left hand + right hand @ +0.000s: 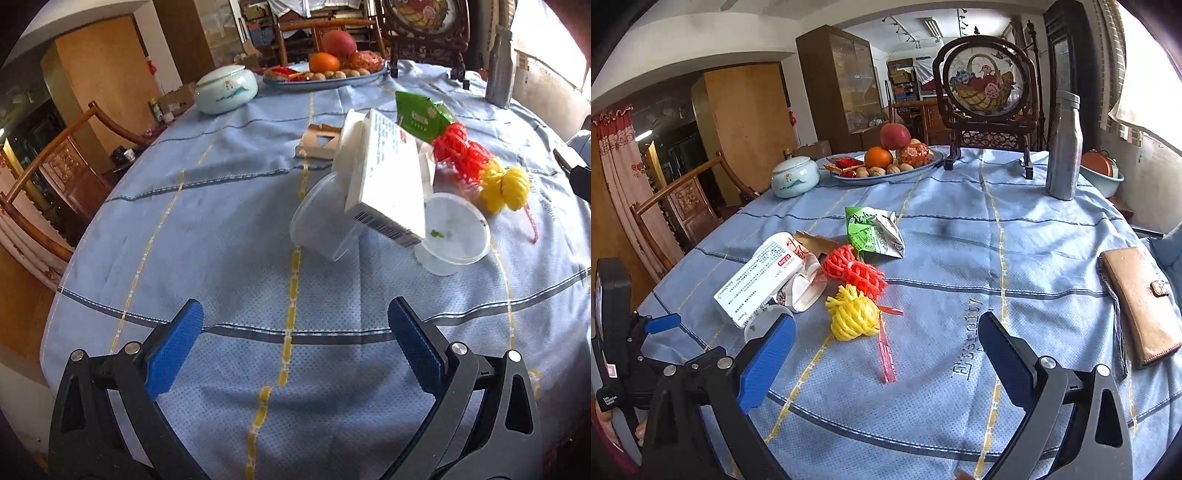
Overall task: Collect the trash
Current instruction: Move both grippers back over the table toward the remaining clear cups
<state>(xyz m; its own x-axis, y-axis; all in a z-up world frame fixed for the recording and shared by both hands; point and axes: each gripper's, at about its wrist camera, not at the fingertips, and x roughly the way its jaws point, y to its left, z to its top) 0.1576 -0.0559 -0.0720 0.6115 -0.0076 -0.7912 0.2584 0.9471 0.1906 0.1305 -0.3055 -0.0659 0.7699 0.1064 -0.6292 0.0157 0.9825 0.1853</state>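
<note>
Left wrist view first: my left gripper (295, 332) hangs over the blue cloth of the table (221, 229) with its blue pads spread wide and nothing between them. Ahead of it the trash lies in a loose heap. A clear plastic tub (325, 218) lies tipped on its side, and a second clear tub (456, 236) stands upright just to its right with green scraps inside. A white printed box (388, 181) leans across both of them, tilted. Behind it sit a torn cardboard piece (319, 142) and a green wrapper (423, 114). Red foam netting (460, 151) and yellow foam netting (502, 186) lie touching in a row to the right of the box.

From my right wrist, my right gripper (886, 343) also stands wide open and empty above the table. The yellow netting (853, 315) is nearest to it, just ahead of my left pad, with the red netting (855, 269) touching it behind and a pink plastic strip (886, 350) trailing toward me. The white box (761, 282) lies to the left, the green wrapper (873, 232) farther back.

A brown wallet (1137, 306) rests near the right edge, well apart from the heap. A grey bottle (1063, 144), a fruit plate (886, 166) and a lidded ceramic jar (796, 177) stand at the far side.
</note>
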